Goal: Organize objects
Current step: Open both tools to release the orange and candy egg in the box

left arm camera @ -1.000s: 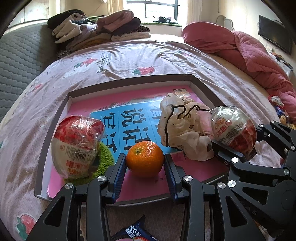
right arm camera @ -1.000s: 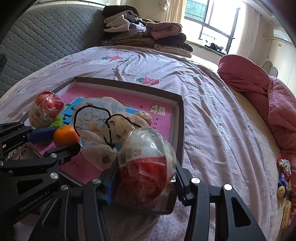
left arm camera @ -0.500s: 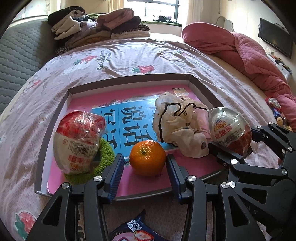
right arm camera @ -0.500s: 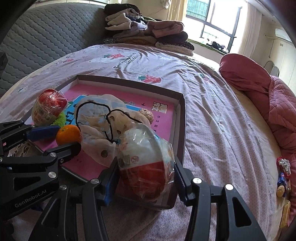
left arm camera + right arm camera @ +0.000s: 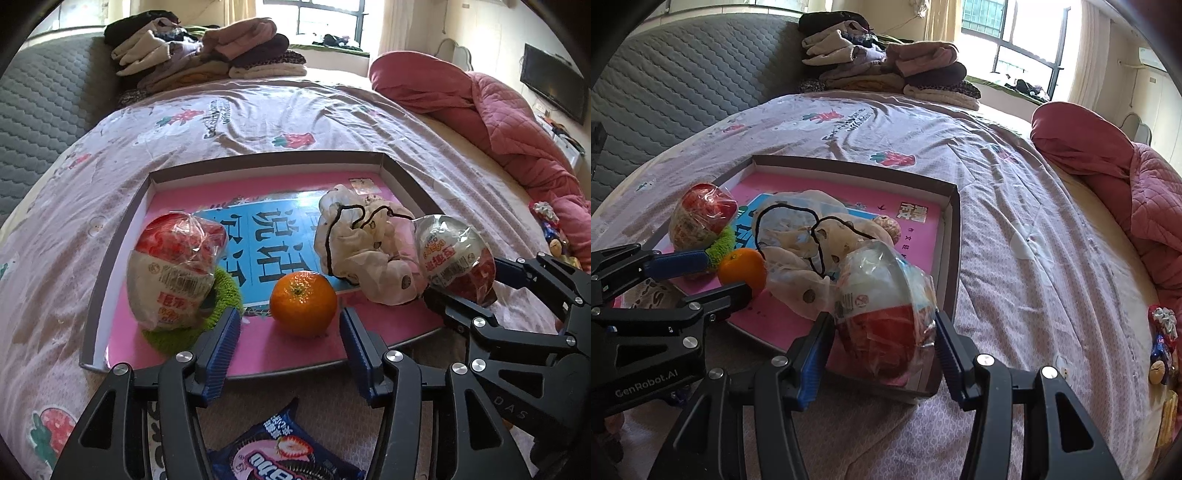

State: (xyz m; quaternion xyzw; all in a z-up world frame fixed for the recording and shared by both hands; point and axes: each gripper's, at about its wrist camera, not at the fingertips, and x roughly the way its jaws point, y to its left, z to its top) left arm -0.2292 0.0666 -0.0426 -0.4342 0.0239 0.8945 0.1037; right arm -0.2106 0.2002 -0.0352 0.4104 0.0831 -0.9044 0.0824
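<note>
A shallow grey box lid (image 5: 258,160) with a pink and blue floor lies on the bed. An orange (image 5: 303,302) sits near its front edge, just ahead of my left gripper (image 5: 290,328). The left jaws are opening, with a clear gap on each side of the fruit. A plastic-wrapped toy egg (image 5: 882,310) rests tilted in the lid's front right corner. My right gripper (image 5: 882,332) stands round it, pads beside the wrapper without squeezing. A second wrapped egg (image 5: 173,273) lies at the left on a green knitted piece (image 5: 221,295). A cream drawstring pouch (image 5: 362,251) sits in the middle.
A strawberry biscuit packet (image 5: 280,454) lies on the sheet below my left gripper. Folded clothes (image 5: 207,59) are piled at the head of the bed. A pink quilt (image 5: 498,110) is heaped on the right, with small sweets (image 5: 1161,339) near that edge.
The left jaws have spread away from the orange, which stays put in the lid. The right jaws have eased slightly, and the egg has settled lower into the lid's corner.
</note>
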